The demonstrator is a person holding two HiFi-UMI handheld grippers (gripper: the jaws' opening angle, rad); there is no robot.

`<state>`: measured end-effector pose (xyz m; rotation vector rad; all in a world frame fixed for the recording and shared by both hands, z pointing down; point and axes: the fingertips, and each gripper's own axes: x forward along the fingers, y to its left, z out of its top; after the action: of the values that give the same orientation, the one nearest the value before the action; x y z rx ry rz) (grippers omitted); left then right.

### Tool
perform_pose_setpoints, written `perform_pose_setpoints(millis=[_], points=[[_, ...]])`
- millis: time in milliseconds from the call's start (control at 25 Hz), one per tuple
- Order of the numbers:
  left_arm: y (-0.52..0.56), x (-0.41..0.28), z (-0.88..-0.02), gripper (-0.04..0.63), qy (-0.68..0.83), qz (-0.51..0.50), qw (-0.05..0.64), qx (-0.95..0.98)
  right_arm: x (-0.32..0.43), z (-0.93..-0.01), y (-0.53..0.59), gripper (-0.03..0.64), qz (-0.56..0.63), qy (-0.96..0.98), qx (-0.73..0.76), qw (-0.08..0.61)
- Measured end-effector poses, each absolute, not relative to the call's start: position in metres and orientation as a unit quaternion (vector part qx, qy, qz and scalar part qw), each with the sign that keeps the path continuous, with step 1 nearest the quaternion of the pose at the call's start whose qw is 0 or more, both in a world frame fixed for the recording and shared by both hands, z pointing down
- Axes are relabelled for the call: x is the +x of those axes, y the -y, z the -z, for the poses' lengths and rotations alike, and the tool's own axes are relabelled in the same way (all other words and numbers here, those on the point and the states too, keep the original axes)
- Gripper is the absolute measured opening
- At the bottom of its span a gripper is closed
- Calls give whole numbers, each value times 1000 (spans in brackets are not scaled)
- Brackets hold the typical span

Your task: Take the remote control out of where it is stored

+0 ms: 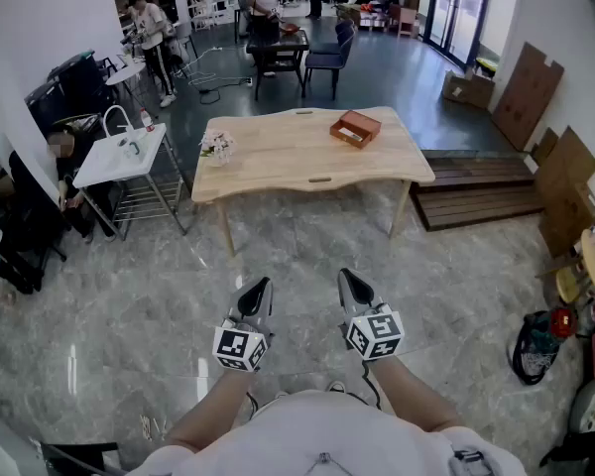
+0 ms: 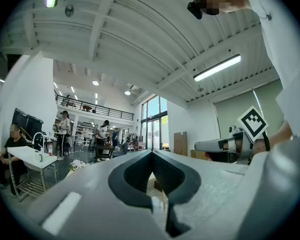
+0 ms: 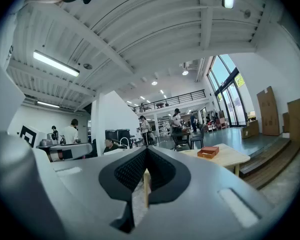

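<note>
**Q:** What's closest to you right now?

**Me:** My left tongs (image 1: 255, 296) and right tongs (image 1: 350, 288), held low in front of my body over the floor (image 1: 129, 296). In each gripper view the jaws sit tip to tip with nothing between them, so both pairs are closed and empty.

**Q:** And the remote control?

**Me:** I can't see it anywhere. The desk (image 1: 278, 157) stands well ahead of me, far from both tongs. On it I make out a shallow orange box (image 1: 354, 128) toward the right end and a small bunch of flowers (image 1: 217, 146) at the left end. My guess is that the remote control lies in that box, but from here its inside is too small to read.

**Q:** So how much is done?

**Me:** Nothing, as I judge it. No storage is opened and nothing is gripped. Everything is left to do: walk up to the desk, find the remote control, open one pair of tongs around it and lift it out.
</note>
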<state>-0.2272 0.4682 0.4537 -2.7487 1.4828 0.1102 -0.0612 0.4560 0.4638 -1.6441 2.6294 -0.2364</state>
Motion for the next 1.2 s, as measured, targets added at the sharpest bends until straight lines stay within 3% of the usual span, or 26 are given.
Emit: perform_pose_setpoints(millis=[1200], points=[[-469,-285,-464,1,-466,-37,-7,-884,-109,-473,-460,27,93,-828,-553,21]])
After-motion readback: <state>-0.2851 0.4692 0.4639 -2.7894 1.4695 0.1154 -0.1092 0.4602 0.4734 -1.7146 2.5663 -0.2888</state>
